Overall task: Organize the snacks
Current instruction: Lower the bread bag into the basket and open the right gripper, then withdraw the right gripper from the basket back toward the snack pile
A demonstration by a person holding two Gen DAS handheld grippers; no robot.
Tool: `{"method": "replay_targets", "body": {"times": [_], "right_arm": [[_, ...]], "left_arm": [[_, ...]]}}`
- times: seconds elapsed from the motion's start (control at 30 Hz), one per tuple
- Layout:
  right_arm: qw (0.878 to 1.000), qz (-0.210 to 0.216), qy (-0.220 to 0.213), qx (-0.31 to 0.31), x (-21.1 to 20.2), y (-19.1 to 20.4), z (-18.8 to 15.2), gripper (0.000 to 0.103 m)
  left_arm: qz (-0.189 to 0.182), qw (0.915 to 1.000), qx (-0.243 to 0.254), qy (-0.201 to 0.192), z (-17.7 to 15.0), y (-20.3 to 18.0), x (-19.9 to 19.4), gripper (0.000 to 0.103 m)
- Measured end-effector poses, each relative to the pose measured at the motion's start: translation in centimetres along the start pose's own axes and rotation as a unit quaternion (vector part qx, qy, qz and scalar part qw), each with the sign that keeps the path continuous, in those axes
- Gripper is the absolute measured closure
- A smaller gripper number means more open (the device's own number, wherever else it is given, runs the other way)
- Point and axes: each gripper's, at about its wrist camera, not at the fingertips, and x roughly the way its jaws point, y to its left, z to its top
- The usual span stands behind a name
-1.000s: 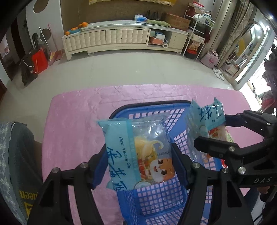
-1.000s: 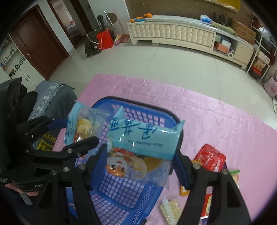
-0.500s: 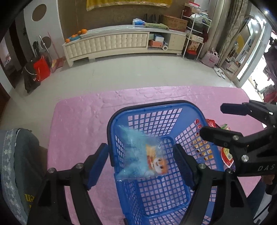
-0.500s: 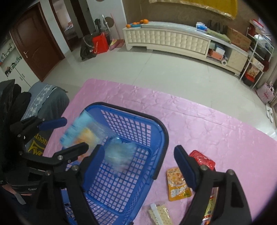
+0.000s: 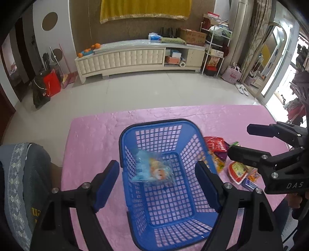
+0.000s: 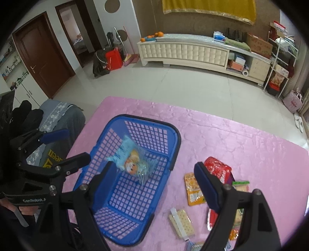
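We are seeing a cream cabinet (image 5: 135,58) standing under a yellow cloth (image 5: 144,8), oranges (image 5: 95,46) lying on its top, a red bag (image 5: 52,85) sitting nearby.

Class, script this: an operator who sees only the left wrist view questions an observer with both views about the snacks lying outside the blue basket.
Operator: Is anything on the cloth nearer to us than the red pack?
Observer: Yes. A cracker pack lies flat on the pink cloth, beside the blue basket.
Operator: What is the orange thing behind the basket wall?
Observer: An orange pouch, lying flat and clear of the basket.
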Motion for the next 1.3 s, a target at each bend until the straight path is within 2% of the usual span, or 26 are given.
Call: {"method": "replay_targets", "body": {"times": [0.23,0.53,0.9,1.13,1.3], "right_arm": [[1.000,0.003,-0.020,0.010,-4.0,-0.6,-1.8,0.017],[0.999,-0.020,-0.034,0.026,-8.1,-2.7,-5.4,0.017],[0.996,-0.048,-0.041,0.066,-11.5,-7.6,-9.2,0.017],[0.994,-0.048,-0.035,0.089,-11.5,-10.8,-11.4,0.017],[0.993,-0.047,-0.023,0.105,-10.8,-13.2,-12.9,0.017]], "left_arm": [[0.004,0.9996,0.018,-0.020,-0.9,-3.8,-3.7,0.024],[-0.009,0.9975,0.058,-0.040,-1.8,-9.6,-5.7,0.023],[-0.035,0.9935,0.101,-0.040,-2.1,-16.0,-5.3,0.022],[-0.045,0.9918,0.116,-0.029,-2.9,-19.2,-3.5,0.021],[-0.050,0.9927,0.109,-0.013,-3.4,-20.7,-1.9,0.021]]}}
